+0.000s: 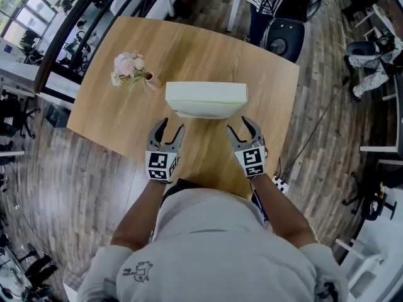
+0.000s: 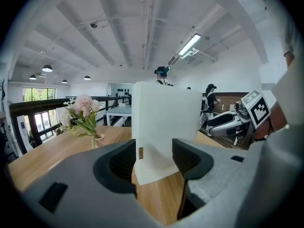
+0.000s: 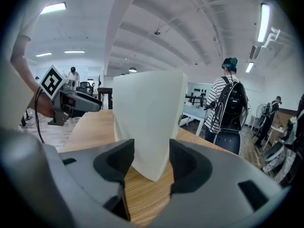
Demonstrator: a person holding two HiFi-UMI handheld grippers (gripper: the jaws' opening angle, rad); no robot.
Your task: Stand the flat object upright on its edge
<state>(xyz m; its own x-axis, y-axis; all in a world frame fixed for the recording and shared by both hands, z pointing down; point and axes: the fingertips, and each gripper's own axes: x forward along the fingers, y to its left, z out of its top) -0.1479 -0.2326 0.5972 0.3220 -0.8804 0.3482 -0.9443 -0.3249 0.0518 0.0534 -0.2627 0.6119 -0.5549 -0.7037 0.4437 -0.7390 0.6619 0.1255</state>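
Standing alone on its edge, the white box (image 1: 206,94) seems to need no support, so the left gripper (image 1: 173,126) and right gripper (image 1: 239,124) hover just beside it, jaws spread.

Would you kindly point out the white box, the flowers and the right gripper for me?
white box (image 1: 206,94), head view, on its upward-facing edge.
flowers (image 1: 128,66), head view, on the pink blooms.
right gripper (image 1: 240,127), head view, midway between its fingertips.
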